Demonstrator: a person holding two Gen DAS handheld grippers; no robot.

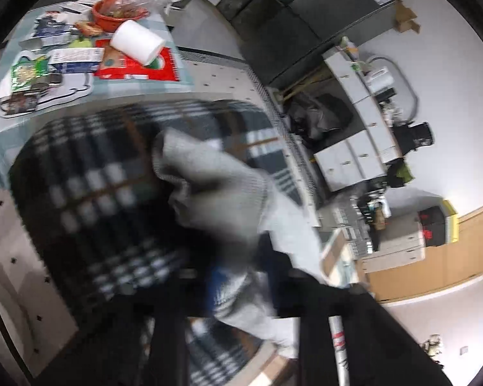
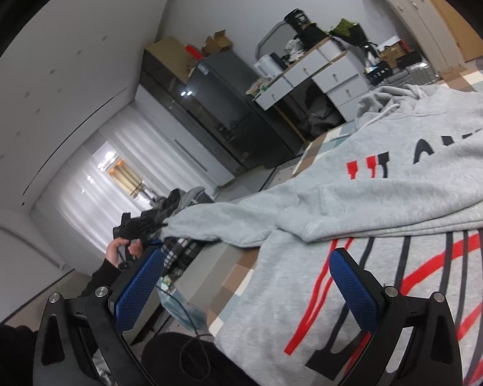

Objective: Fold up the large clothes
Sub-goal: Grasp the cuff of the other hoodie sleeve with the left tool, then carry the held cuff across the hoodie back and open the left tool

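Note:
A grey hoodie [image 2: 386, 193] with red and black print lies spread on the checked table [image 2: 241, 276] in the right wrist view. One sleeve [image 2: 215, 222] stretches out to the left, off the table edge, where my left gripper [image 2: 141, 225] holds its cuff. In the left wrist view the gripper [image 1: 238, 286] is shut on the grey sleeve cuff [image 1: 209, 180], which bunches up in front of the camera, blurred. My right gripper [image 2: 246, 276] is open and empty, hovering over the hoodie's lower hem near the table's edge.
A dark plaid cloth [image 1: 96, 177] lies below the held sleeve. A side table [image 1: 80, 96] carries a red bowl [image 1: 116, 13], a paper roll [image 1: 138, 41] and packets. White drawers [image 2: 322, 70] and a dark cabinet [image 2: 215, 109] stand at the room's far side.

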